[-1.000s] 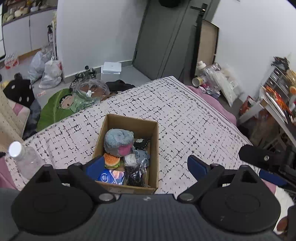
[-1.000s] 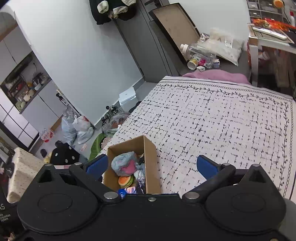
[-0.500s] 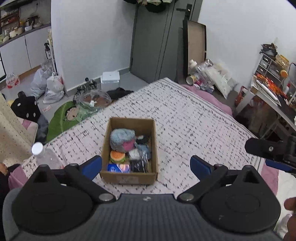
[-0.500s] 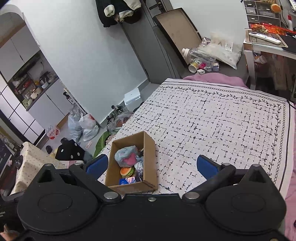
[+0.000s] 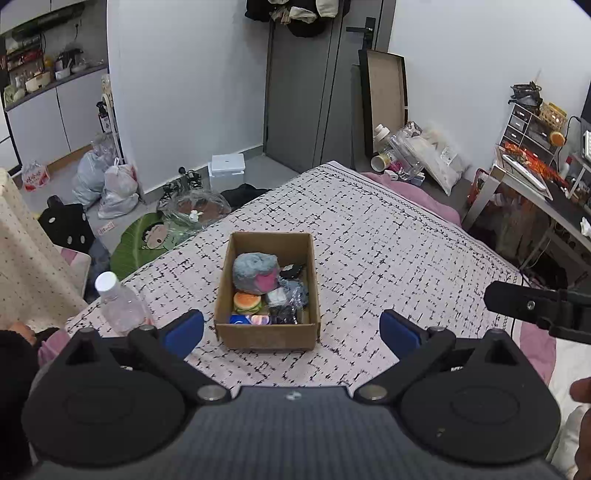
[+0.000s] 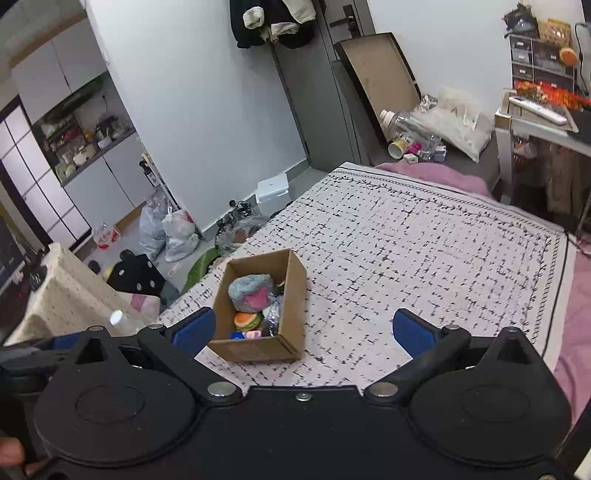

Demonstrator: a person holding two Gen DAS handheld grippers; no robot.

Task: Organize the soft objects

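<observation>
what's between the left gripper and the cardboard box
Only bare patterned bedspread lies between the open left gripper and the cardboard box, seen in the left wrist view.

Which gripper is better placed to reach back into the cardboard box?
Left, marginally. The cardboard box sits centred ahead of the left gripper; it lies off to the side of the right gripper. Both are open and empty.

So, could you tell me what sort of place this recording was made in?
Most likely a lived-in bedroom or small flat: a bed with a patterned cover, clothes hanging over the door, and a cluttered desk alongside.
</observation>
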